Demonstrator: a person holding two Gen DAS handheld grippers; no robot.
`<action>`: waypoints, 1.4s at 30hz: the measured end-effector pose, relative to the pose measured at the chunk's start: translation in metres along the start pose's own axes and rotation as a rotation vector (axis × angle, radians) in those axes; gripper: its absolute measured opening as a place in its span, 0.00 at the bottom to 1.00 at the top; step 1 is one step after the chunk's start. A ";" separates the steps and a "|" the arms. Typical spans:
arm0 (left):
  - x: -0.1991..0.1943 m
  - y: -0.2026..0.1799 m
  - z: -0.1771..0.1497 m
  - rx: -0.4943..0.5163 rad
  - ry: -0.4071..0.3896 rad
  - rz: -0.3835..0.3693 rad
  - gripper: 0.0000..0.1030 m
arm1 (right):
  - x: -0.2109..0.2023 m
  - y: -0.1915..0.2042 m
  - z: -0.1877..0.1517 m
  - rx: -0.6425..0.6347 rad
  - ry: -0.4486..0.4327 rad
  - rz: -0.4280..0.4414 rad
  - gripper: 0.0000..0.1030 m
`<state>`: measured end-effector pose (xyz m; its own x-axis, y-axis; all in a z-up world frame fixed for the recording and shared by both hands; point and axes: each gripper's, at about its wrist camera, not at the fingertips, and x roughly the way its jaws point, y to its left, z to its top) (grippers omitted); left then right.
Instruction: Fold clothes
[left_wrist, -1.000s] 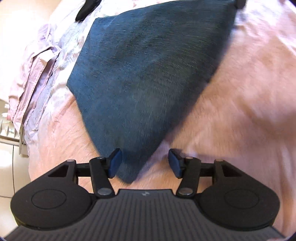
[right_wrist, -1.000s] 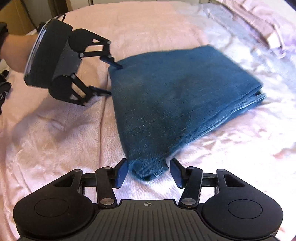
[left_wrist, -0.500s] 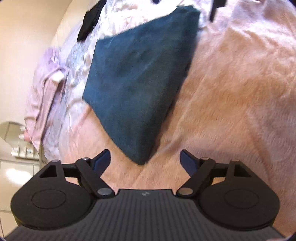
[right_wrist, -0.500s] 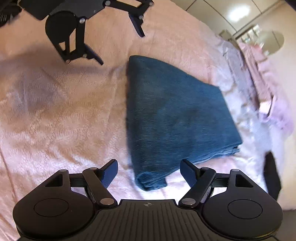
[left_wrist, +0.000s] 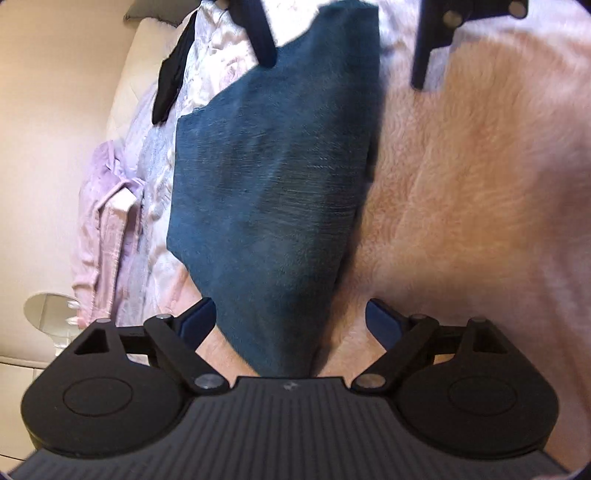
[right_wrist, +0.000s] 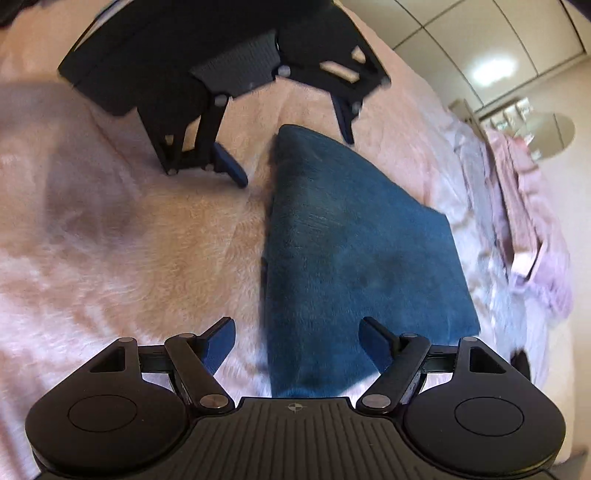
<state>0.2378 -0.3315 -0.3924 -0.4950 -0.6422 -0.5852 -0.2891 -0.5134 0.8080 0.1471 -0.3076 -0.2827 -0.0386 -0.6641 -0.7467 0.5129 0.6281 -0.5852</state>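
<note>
A folded dark blue garment (left_wrist: 273, 177) (right_wrist: 351, 251) lies flat on a fluffy pink blanket (left_wrist: 461, 203) (right_wrist: 147, 240). My left gripper (left_wrist: 290, 314) (right_wrist: 295, 158) straddles one narrow end of it. Its jaws are opening, and the cloth lies between them with the pads clear of it. At the opposite end my right gripper (right_wrist: 297, 328) (left_wrist: 343, 70) stands open over the garment's near edge. Its left finger is over the blanket and its right finger over the cloth, neither pressing. The two grippers face each other along the fold.
A crumpled lilac garment (left_wrist: 107, 229) (right_wrist: 524, 221) lies on a pale satin sheet (left_wrist: 155, 177) along the bed's far side. A black item (left_wrist: 170, 85) rests near the headboard. A round mirror (right_wrist: 550, 136) stands beside the bed. Pink blanket spreads wide on the other side.
Both grippers let go of the blue garment's corners and opened wide. Both rolled and sank toward the bed, and now straddle the garment's opposite ends.
</note>
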 end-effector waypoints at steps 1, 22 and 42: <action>0.006 -0.001 0.000 0.000 0.002 0.010 0.84 | 0.007 0.003 0.000 -0.012 -0.010 -0.016 0.70; -0.037 0.064 0.174 -0.062 -0.200 -0.159 0.34 | -0.045 -0.158 -0.175 -0.271 -0.031 -0.024 0.15; -0.045 0.087 0.161 0.020 -0.155 -0.428 0.58 | -0.036 -0.218 -0.258 1.292 0.189 0.327 0.53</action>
<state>0.1031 -0.2562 -0.2851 -0.4438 -0.2810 -0.8509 -0.5094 -0.7021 0.4975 -0.1844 -0.3162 -0.2095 0.1773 -0.4264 -0.8870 0.9523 -0.1532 0.2640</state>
